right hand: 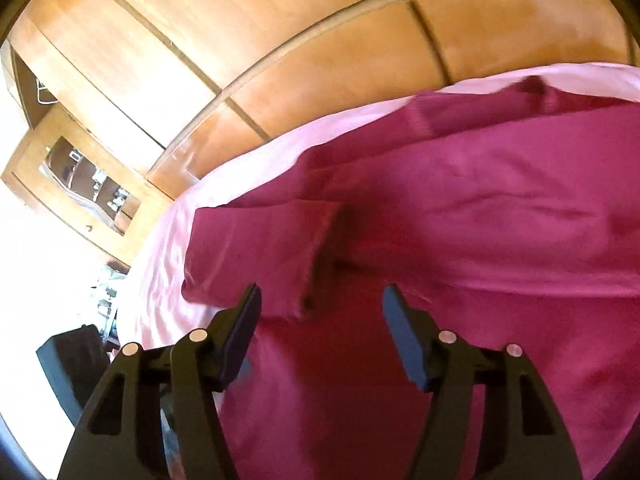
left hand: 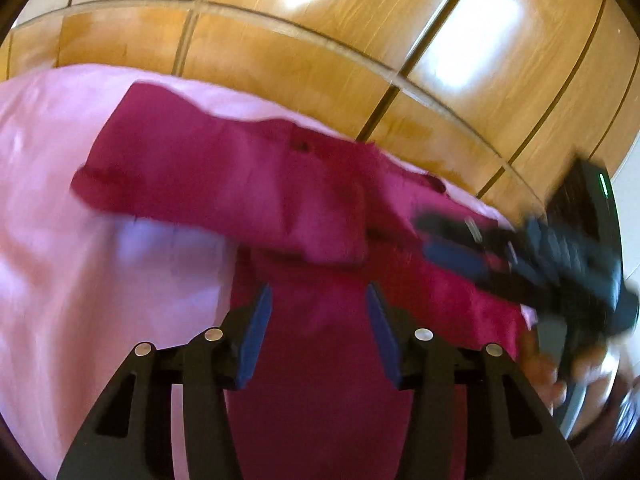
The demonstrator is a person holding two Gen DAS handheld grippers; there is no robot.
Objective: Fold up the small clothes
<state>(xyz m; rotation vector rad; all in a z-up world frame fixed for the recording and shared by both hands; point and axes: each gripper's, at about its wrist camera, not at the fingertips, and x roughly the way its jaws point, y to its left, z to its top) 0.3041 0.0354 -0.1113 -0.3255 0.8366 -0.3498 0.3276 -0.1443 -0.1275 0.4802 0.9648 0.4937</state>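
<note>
A magenta shirt (left hand: 224, 172) lies spread on a pink sheet (left hand: 52, 200), with one sleeve stretching to the left and a fold across its middle. My left gripper (left hand: 318, 304) hovers over the shirt's lower body, its blue pads apart and nothing between them. My right gripper (left hand: 448, 240) shows blurred at the right, over the shirt's far side. In the right wrist view the shirt (right hand: 480, 208) fills the frame, with a folded sleeve (right hand: 260, 248) lying just ahead. There the right gripper (right hand: 322, 300) stands open above the cloth and pinches none of it.
A wooden wardrobe (left hand: 320, 40) with glossy panels rises behind the bed. In the right wrist view a mirrored wooden cabinet (right hand: 84, 184) stands at the left and a dark box-like object (right hand: 72, 364) sits low beside the bed edge.
</note>
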